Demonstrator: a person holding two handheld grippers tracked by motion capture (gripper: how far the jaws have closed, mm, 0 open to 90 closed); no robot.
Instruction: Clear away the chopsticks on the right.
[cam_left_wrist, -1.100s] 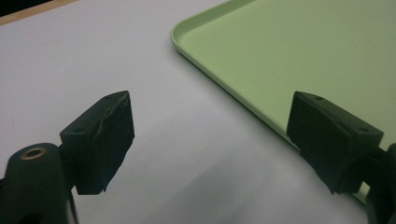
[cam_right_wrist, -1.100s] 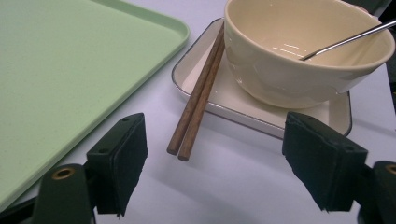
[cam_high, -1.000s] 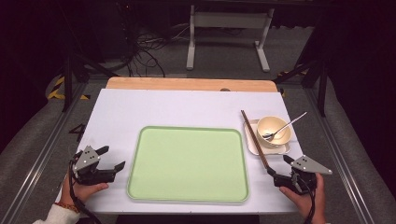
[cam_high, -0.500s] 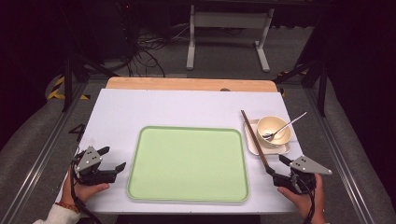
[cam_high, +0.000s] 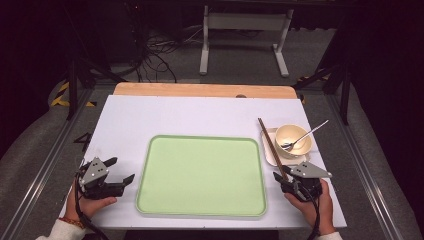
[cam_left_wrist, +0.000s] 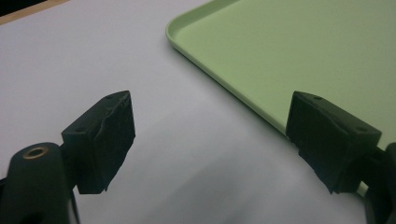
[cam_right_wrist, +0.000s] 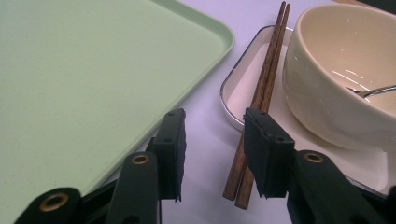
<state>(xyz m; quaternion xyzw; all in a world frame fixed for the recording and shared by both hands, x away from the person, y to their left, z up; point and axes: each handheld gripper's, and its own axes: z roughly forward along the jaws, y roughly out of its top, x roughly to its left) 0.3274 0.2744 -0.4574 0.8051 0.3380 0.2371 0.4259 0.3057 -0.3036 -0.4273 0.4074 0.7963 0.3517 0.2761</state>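
Little has changed since the earlier frames. At the near left the left tool (cam_high: 121, 171) rests on the counter (cam_high: 200, 115) as before, jaws wide apart and empty, beside the tray (cam_high: 200, 175). The right tool (cam_right_wrist: 212, 144) has edged toward the chopsticks (cam_right_wrist: 261, 93), its half-open jaws now flanking their near ends without gripping, likely a pickup. Farther off, the bowl (cam_high: 293, 139) with its spoon (cam_high: 306, 136) sits unmoved on the plate (cam_high: 270, 150).
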